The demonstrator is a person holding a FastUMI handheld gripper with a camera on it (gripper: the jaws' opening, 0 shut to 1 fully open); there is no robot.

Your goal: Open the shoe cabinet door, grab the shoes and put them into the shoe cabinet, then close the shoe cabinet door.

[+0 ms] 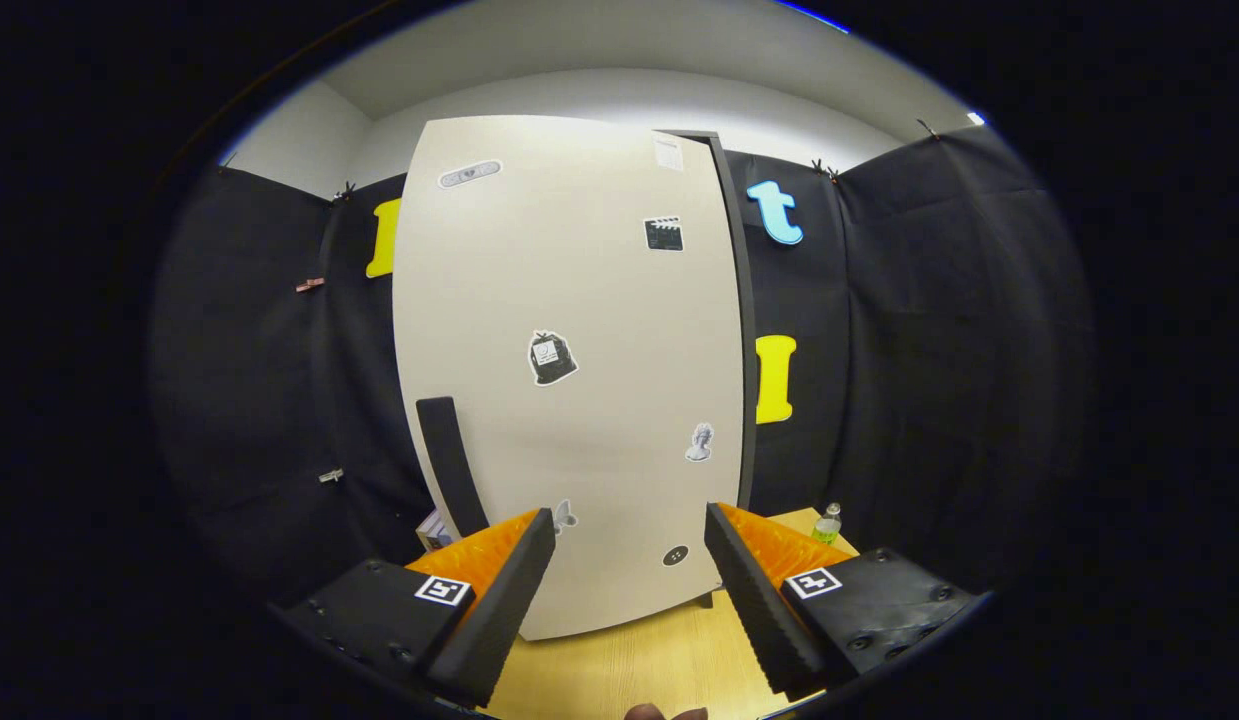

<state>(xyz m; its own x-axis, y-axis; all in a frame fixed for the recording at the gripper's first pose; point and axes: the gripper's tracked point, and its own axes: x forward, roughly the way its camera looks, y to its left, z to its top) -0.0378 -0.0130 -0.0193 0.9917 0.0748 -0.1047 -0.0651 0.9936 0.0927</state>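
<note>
The shoe cabinet (579,400) stands upright just ahead of my fingers, its beige door (569,300) closed and dotted with small stickers. A dark vertical handle (447,465) runs down the door's left side, just above my left finger. The cabinet's dark side edge (744,330) shows along the right. My gripper (629,575) is open, with nothing between its fingers, pointing at the lower part of the door. Something small and pale (434,530) peeks out beside the cabinet's lower left, half hidden by my left finger; I cannot tell what it is.
The cabinet stands on a light wooden table top (639,665). A small green-capped bottle (827,523) stands to the right of the cabinet near my right finger. Black cloth walls close in on both sides and behind.
</note>
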